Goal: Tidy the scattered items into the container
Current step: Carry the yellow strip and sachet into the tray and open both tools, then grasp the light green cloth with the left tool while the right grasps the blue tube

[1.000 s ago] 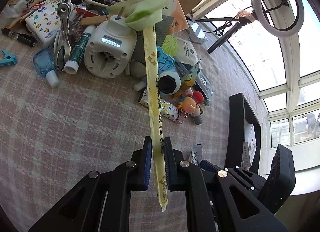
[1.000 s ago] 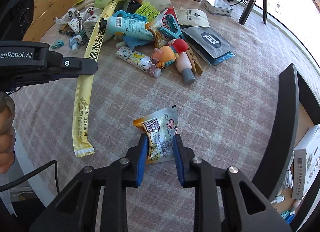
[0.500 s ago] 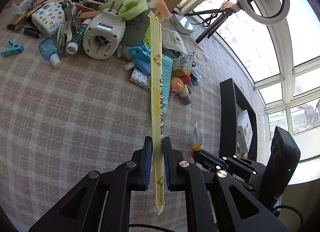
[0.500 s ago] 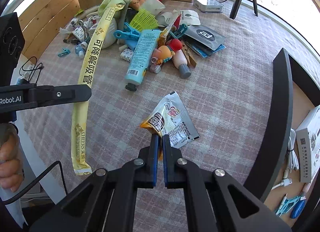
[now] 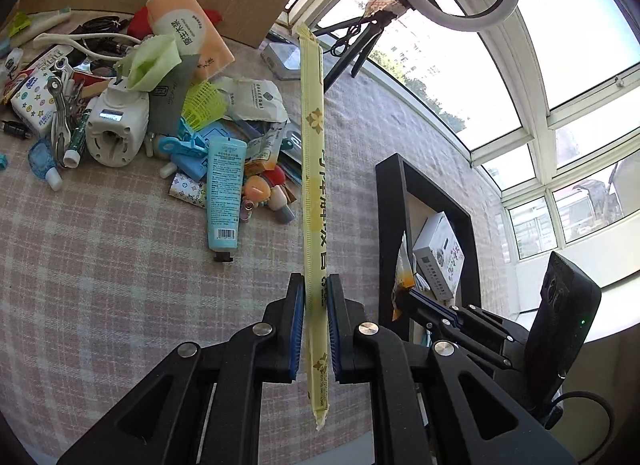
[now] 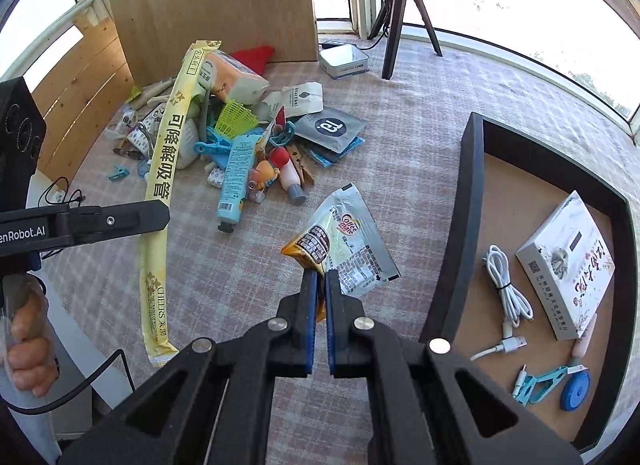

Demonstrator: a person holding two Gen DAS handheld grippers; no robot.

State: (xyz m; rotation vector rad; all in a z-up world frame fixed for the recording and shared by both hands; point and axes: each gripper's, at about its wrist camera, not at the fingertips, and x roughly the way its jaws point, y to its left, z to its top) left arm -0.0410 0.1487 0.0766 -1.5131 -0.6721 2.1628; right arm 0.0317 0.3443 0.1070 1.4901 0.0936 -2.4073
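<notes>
Beside the tray (image 6: pixel 466 201): left gripper (image 5: pixel 316 307) pinching straw packet (image 5: pixel 312 169); right gripper (image 6: pixel 321 285) pinching creamer sachet (image 6: pixel 344 243); advice: clear the rim, release inside.

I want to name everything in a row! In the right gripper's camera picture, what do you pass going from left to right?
Long yellow straw packet → blue tube → coffee creamer packet held by the right gripper → black tray wall → white cable → white box.
</notes>
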